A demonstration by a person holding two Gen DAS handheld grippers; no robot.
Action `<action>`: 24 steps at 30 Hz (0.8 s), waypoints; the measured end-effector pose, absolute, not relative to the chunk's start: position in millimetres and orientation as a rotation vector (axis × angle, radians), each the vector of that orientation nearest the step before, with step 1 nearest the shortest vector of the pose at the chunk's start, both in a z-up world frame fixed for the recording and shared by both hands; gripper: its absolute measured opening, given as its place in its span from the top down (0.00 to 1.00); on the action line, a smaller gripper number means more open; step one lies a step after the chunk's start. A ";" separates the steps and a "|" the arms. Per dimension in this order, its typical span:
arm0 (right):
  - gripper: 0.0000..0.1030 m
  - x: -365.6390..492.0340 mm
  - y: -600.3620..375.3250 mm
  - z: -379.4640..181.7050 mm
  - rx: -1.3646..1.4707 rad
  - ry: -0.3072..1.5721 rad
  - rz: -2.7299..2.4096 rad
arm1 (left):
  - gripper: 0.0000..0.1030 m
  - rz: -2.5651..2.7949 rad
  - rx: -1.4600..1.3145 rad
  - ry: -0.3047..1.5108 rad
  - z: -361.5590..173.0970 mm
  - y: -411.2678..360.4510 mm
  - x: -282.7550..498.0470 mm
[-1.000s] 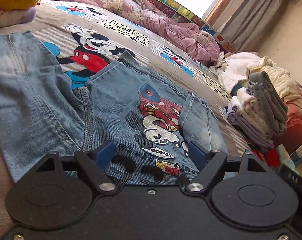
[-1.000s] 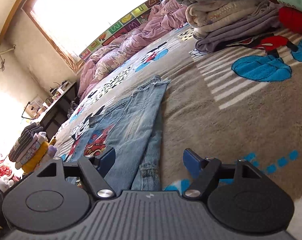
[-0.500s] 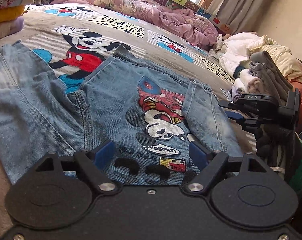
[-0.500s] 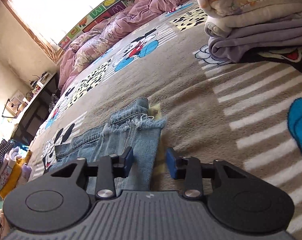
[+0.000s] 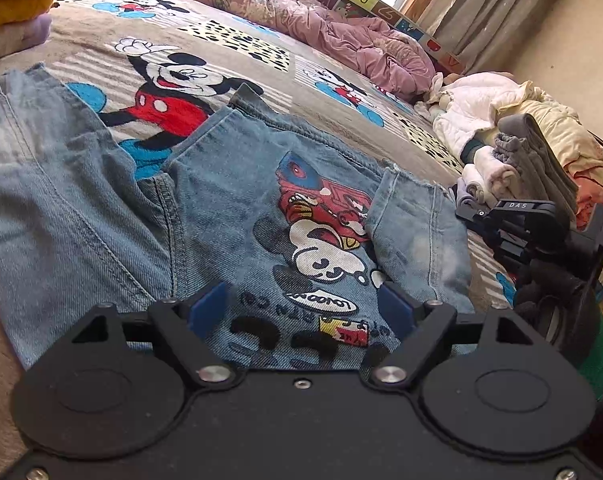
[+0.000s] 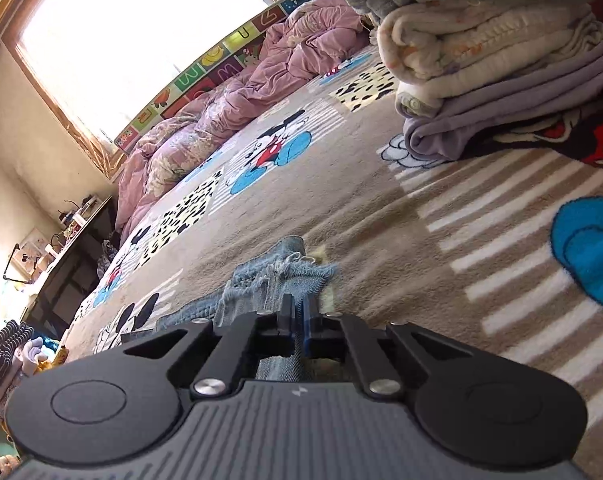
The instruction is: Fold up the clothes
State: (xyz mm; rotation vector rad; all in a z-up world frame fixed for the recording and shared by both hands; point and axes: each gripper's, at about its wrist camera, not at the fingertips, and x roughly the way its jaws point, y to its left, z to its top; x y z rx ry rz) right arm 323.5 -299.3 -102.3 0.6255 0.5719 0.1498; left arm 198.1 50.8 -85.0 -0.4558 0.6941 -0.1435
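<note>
A pair of blue jeans (image 5: 229, 200) with a cartoon mouse print lies spread flat on a bed blanket. My left gripper (image 5: 301, 312) hovers open just above the printed part, with nothing between its blue pads. In the right wrist view my right gripper (image 6: 297, 312) is shut on the frayed hem of a jeans leg (image 6: 285, 276). The same right gripper (image 5: 497, 220), held by a black-gloved hand (image 5: 553, 292), shows at the right edge of the left wrist view, beside that folded-over leg end (image 5: 413, 220).
A stack of folded grey, cream and lilac clothes (image 6: 501, 64) stands to the right. Another folded stack (image 5: 13, 12) sits far left. A crumpled pink quilt (image 5: 301, 12) lines the far side under the window. Loose white and cream garments (image 5: 501, 112) are heaped at the right.
My right gripper moved forward to the frayed hem and closed on it. The left gripper stayed open over the print, shifting only slightly.
</note>
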 end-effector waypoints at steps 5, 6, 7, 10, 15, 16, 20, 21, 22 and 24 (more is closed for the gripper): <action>0.95 300.9 -312.8 -68.5 0.564 0.487 0.108 | 0.20 -0.147 -0.453 0.696 -85.2 52.0 197.2; 0.95 294.9 -317.6 -62.3 0.548 0.469 0.092 | 0.20 -0.148 -0.452 0.697 -85.2 52.2 197.0; 0.95 288.3 -324.3 -57.2 0.536 0.454 0.075 | 0.20 -0.148 -0.451 0.697 -85.2 52.4 196.8; 0.95 264.5 -356.2 -48.4 0.525 0.427 0.003 | 0.20 -0.151 -0.448 0.698 -85.1 53.1 196.2; 0.95 221.1 -428.6 -52.8 0.573 0.397 -0.155 | 0.20 -0.149 -0.443 0.699 -85.2 53.1 194.7; 0.95 212.4 -443.0 -53.7 0.582 0.391 -0.186 | 0.20 -0.148 -0.441 0.698 -85.4 52.8 194.6; 0.96 181.6 -498.0 -82.4 0.630 0.443 -0.373 | 0.20 -0.147 -0.418 0.698 -86.5 50.3 194.7; 0.97 175.7 -507.0 -91.5 0.645 0.468 -0.415 | 0.20 -0.146 -0.414 0.698 -86.7 49.7 194.8; 0.97 170.0 -513.5 -100.0 0.652 0.491 -0.453 | 0.20 -0.144 -0.410 0.697 -86.6 49.0 194.8; 0.97 159.7 -520.7 -112.0 0.664 0.508 -0.483 | 0.20 -0.139 -0.398 0.695 -85.8 47.3 194.4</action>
